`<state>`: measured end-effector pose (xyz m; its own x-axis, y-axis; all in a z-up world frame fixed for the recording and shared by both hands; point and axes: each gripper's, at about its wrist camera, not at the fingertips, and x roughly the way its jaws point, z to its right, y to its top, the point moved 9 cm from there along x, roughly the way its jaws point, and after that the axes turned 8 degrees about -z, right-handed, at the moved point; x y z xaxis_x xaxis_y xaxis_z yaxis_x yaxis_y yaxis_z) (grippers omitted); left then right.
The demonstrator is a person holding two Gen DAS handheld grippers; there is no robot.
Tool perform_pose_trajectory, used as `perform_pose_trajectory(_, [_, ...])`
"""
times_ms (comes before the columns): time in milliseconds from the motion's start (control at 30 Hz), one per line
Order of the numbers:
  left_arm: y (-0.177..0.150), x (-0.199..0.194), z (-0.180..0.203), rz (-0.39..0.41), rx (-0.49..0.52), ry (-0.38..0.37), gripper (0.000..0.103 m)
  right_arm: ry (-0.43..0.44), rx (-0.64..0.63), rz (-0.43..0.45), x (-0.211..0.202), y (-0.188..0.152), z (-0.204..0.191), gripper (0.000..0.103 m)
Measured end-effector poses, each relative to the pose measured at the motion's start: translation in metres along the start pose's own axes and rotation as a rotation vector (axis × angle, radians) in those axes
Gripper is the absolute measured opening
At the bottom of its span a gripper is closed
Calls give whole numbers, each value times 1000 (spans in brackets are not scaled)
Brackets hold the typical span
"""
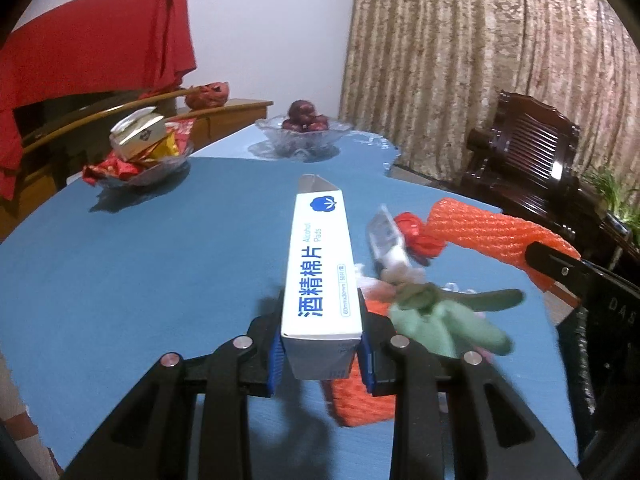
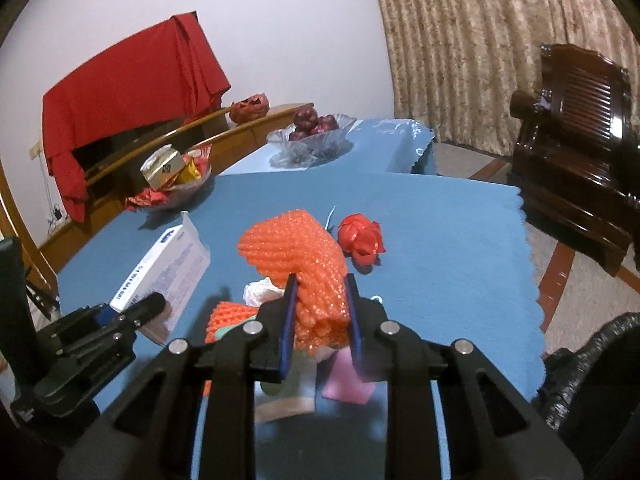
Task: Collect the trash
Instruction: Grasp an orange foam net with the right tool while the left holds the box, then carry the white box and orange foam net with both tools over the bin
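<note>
My left gripper [image 1: 322, 354] is shut on a white alcohol-pads box [image 1: 320, 268] with blue print and holds it above the blue table. The box also shows in the right wrist view [image 2: 160, 272]. My right gripper [image 2: 320, 320] is shut on an orange foam fruit net [image 2: 298, 252], lifted over a trash pile; the net also shows in the left wrist view [image 1: 496, 232]. In the pile lie a second orange net [image 1: 360, 400], green scraps [image 1: 440, 320], a foil wrapper [image 1: 386, 240], a crumpled red wrapper [image 2: 360, 238], white tissue [image 2: 258, 292] and a pink paper [image 2: 346, 380].
A glass bowl of snack packets [image 1: 148, 156] stands at the far left and a glass bowl of red fruit [image 1: 304, 132] at the far end. A dark wooden chair [image 2: 580, 160] stands right of the table. A black bag [image 2: 588, 376] sits at the lower right.
</note>
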<state>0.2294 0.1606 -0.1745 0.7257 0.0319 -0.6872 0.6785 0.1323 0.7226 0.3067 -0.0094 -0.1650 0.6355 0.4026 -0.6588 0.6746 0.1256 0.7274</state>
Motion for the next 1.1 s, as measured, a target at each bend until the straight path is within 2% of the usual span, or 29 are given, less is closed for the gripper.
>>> perform_pose_trajectory(333, [-3, -24, 55, 12, 62, -75, 30, -38, 38, 55, -62, -13, 28, 21])
perform_pose_trajectory(600, [-8, -46, 119, 27, 127, -181, 30, -110, 79, 93, -115, -28, 61, 21])
perform_pose_trajectory(833, [-21, -63, 192, 21, 211, -300, 30, -215, 135, 105, -161, -57, 107, 21])
perform_pose_trajectory(1100, [-39, -73, 267, 17, 301, -401, 30, -344, 217, 103, -208, -97, 164, 21])
